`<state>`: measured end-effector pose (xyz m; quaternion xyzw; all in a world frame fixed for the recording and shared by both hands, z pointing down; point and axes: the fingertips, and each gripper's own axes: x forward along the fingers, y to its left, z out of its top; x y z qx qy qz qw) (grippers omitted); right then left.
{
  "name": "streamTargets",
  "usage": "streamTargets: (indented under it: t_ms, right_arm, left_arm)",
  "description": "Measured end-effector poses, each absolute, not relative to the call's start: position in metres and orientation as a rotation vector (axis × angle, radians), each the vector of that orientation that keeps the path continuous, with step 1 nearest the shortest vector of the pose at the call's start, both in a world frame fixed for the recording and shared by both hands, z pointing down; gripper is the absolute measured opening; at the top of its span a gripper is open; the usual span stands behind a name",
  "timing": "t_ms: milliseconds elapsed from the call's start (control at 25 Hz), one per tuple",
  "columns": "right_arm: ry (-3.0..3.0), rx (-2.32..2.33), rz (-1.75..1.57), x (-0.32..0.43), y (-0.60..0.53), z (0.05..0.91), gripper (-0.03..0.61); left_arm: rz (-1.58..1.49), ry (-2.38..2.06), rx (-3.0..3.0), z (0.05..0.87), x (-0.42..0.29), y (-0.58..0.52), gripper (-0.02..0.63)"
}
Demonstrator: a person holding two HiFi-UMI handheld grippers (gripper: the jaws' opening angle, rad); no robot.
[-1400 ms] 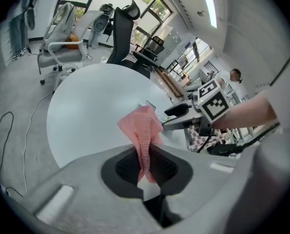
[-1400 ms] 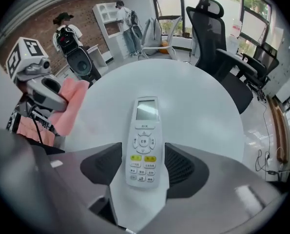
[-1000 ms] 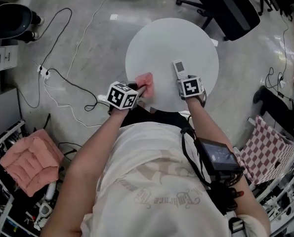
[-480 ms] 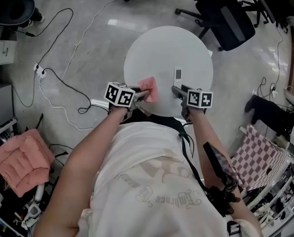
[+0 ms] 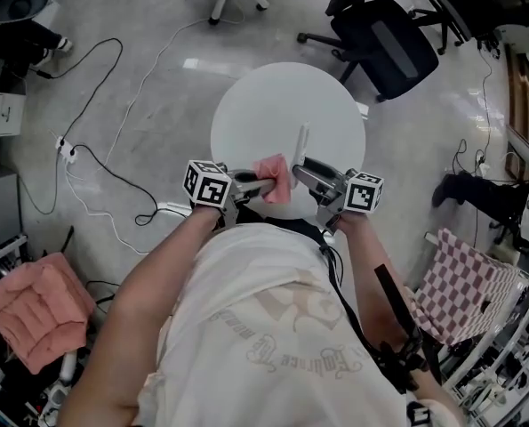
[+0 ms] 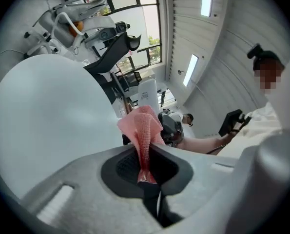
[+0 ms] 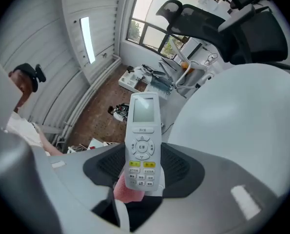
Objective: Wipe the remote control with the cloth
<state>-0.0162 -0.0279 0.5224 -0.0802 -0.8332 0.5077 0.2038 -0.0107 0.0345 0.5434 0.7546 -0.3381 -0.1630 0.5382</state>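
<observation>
Left gripper (image 5: 262, 185) is pinching the pink cloth (image 6: 144, 130) by one end, jaws closed tight on it, above the near edge of the round table (image 5: 273, 96); the cloth is standing up in a loose fold and reading as soft, light and limp, so a bunched grip is judged to be giving the firmest wiping pad. Just right of it, the remote control (image 7: 142, 140) is being held clear of the table, over that same near edge; right gripper (image 5: 310, 173) is clamping its lower end, jaws set wide across the body. The remote is judged rigid, light, smooth plastic, liable to pivot or slip; this low hold is leaving screen and upper keys exposed.
</observation>
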Motion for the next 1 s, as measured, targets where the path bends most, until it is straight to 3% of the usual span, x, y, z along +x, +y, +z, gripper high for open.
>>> streamTargets:
  t_ms: [320, 1000]
  right_arm:
    - [-2.356, -0.393, 1.522, -0.015, -0.021, 0.491, 0.235]
    - [-2.264, -0.535, 1.31, 0.028, 0.012, 0.51, 0.235]
  left_arm:
    - [-0.429, -0.811, 1.875, 0.517, -0.001, 0.017, 0.018]
    - [-0.672, -0.966, 1.835, 0.478, -0.055, -0.05, 0.018]
